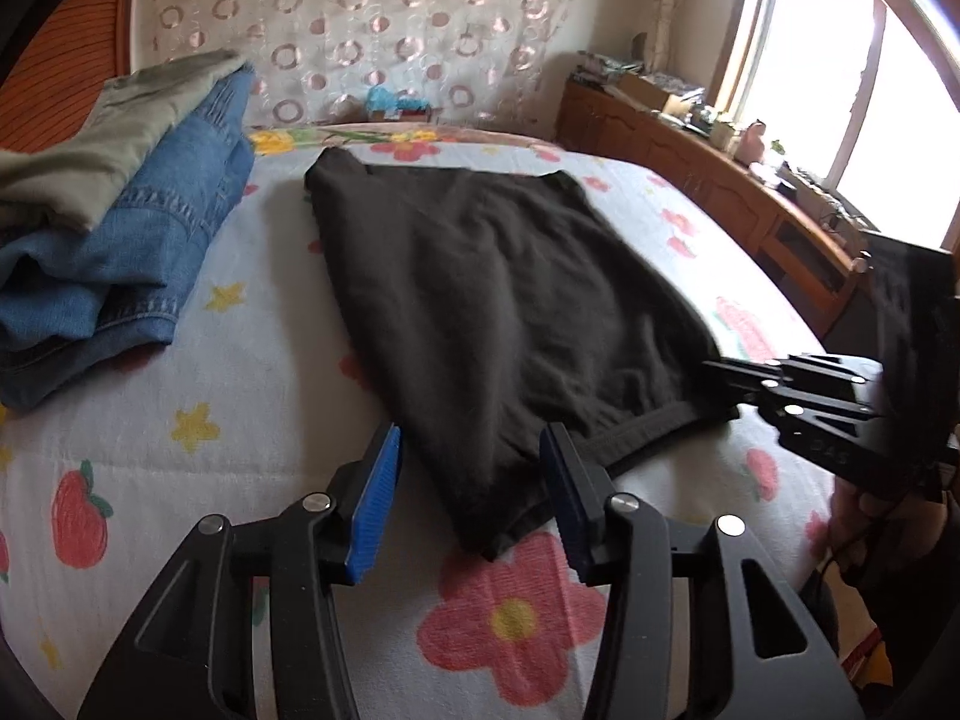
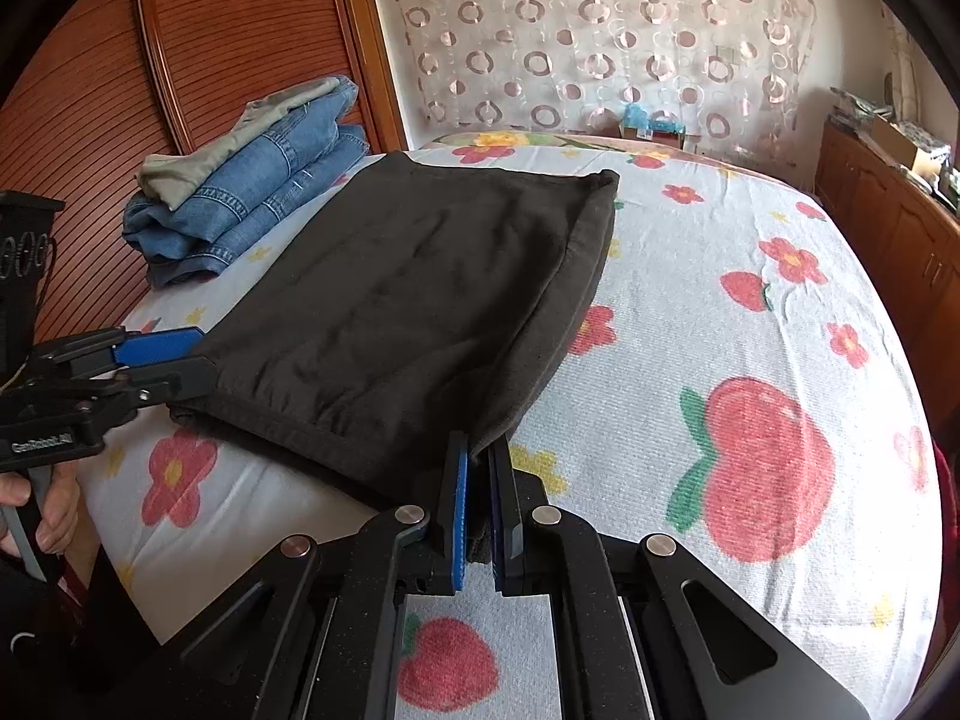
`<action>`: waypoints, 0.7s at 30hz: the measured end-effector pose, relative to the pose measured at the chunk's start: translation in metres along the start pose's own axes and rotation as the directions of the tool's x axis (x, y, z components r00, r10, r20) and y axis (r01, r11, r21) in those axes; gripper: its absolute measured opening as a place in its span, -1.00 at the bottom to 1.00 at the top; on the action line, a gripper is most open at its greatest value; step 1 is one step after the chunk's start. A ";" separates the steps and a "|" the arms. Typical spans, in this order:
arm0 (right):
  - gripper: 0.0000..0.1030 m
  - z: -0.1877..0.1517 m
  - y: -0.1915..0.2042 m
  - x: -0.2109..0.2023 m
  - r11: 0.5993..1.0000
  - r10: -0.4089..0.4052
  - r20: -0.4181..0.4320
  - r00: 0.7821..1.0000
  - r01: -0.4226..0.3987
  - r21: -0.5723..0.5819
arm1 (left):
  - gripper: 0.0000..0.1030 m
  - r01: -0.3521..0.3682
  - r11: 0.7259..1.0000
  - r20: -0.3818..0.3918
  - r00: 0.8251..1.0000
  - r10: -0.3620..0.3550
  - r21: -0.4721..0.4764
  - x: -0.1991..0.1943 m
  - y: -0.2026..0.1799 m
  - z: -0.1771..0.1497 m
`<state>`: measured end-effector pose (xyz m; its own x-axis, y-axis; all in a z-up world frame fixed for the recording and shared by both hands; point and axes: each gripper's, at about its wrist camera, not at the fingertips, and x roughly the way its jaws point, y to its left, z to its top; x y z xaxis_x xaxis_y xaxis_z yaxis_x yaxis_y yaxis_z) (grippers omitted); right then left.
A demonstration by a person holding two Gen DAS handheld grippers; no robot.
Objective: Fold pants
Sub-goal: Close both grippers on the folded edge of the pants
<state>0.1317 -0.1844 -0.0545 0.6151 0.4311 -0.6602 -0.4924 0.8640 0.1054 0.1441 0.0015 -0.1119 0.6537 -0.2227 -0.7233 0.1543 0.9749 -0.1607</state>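
Observation:
Dark brown pants [image 1: 498, 276] [image 2: 408, 300] lie folded flat on the flowered bed sheet [image 1: 240, 390] [image 2: 720, 300]. My left gripper [image 1: 474, 444] stands open, and the near left corner of the pants lies loose between its blue pads [image 1: 375, 504]. In the right wrist view the left gripper [image 2: 204, 354] sits at the pants' left edge. My right gripper [image 2: 479, 450] is shut on the near right corner of the pants, lifting the cloth a little. It also shows at the right of the left wrist view as the right gripper [image 1: 720, 372], at the waistband edge.
A stack of folded blue jeans with a grey-green garment on top [image 1: 150, 228] [image 2: 258, 192] lies at the bed's far left. A wooden cabinet [image 1: 720, 180] [image 2: 888, 228] with clutter runs along the right under a window [image 1: 840, 90]. A hand [image 2: 54, 516] holds the left gripper's handle.

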 end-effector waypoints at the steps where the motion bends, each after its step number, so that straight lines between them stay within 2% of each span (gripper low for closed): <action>1: -0.91 0.000 0.000 0.000 1.000 -0.001 0.001 1.000 0.001 -0.001 | -0.05 0.001 1.000 0.005 1.000 -0.001 -0.008 -0.001 0.001 -0.001; 6: -0.91 -0.001 0.001 0.001 1.000 -0.002 0.002 1.000 0.002 -0.004 | -0.14 -0.002 1.000 0.011 1.000 0.002 -0.017 -0.003 0.005 -0.007; 8: -0.91 -0.001 0.001 0.001 1.000 -0.005 0.003 1.000 0.005 -0.005 | -0.31 0.002 1.000 0.006 1.000 -0.001 -0.017 -0.003 0.005 -0.010; 11: -0.91 -0.002 0.001 0.001 1.000 -0.006 0.003 1.000 0.006 -0.006 | -0.44 0.012 1.000 0.001 1.000 -0.012 -0.019 -0.001 0.005 -0.013; 21: -0.91 -0.002 0.000 0.000 1.000 -0.007 0.004 1.000 0.007 -0.008 | -0.47 0.025 0.999 0.017 1.000 -0.025 -0.029 -0.001 0.004 -0.017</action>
<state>0.1308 -0.1847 -0.0561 0.6211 0.4258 -0.6579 -0.4925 0.8651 0.0949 0.1318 0.0061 -0.1233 0.6619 -0.2470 -0.7077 0.1492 0.9687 -0.1986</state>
